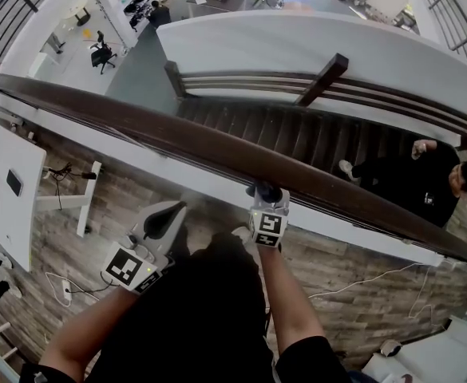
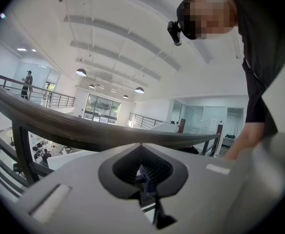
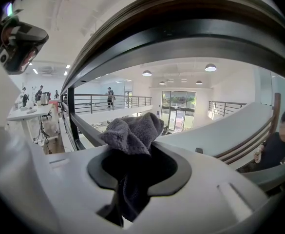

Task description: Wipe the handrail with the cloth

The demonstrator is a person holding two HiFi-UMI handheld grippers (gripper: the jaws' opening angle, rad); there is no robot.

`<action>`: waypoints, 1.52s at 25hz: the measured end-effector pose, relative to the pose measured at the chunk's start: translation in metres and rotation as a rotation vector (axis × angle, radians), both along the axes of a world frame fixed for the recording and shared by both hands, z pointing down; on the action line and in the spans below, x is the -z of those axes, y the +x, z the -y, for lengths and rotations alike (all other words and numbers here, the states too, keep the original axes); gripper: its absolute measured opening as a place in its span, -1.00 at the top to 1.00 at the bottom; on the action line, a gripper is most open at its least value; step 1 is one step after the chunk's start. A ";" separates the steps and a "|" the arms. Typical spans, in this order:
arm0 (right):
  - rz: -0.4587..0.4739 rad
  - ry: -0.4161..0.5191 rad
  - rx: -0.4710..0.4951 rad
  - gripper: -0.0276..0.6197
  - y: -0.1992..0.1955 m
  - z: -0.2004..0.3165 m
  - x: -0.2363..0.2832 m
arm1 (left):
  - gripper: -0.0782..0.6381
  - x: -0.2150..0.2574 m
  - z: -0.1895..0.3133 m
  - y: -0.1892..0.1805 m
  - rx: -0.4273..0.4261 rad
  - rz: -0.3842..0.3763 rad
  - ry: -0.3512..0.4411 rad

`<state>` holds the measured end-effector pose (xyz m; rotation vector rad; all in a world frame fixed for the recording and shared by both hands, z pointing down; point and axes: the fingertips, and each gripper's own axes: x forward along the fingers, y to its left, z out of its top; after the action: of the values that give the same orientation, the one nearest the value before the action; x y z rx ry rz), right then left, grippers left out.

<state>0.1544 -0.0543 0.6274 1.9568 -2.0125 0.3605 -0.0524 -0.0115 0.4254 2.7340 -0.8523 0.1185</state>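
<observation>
The dark wooden handrail (image 1: 217,146) runs slantwise from upper left to lower right. My right gripper (image 1: 265,200) is shut on a grey cloth (image 1: 267,190) and holds it up at the rail's near edge. In the right gripper view the cloth (image 3: 132,130) bunches out of the jaws of the gripper (image 3: 138,165), just under the handrail (image 3: 181,28). My left gripper (image 1: 168,214) sits lower left, short of the rail, apart from it. In its own view the gripper (image 2: 143,173) is shut with nothing in it, and the handrail (image 2: 84,130) crosses just beyond.
A staircase (image 1: 297,130) descends beyond the rail, with a person in black (image 1: 425,178) on it at right. A white desk (image 1: 1,182) stands at left on the wooden floor, with cables nearby. Dark baluster bars (image 3: 79,123) run under the rail.
</observation>
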 end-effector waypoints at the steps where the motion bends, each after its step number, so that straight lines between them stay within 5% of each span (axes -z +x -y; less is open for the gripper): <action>1: 0.002 -0.001 -0.001 0.59 0.002 -0.001 0.001 | 0.79 0.001 0.000 0.001 0.004 -0.004 -0.002; 15: -0.031 -0.025 0.027 0.58 0.032 -0.018 -0.001 | 0.79 -0.003 -0.009 0.016 0.031 -0.007 -0.009; 38: -0.050 0.006 -0.061 0.58 0.088 -0.038 0.000 | 0.79 -0.002 -0.023 0.034 0.035 -0.011 -0.007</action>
<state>0.2420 -0.0166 0.6279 2.0137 -1.9285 0.3171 -0.0183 0.0112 0.4271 2.7091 -0.8941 0.0990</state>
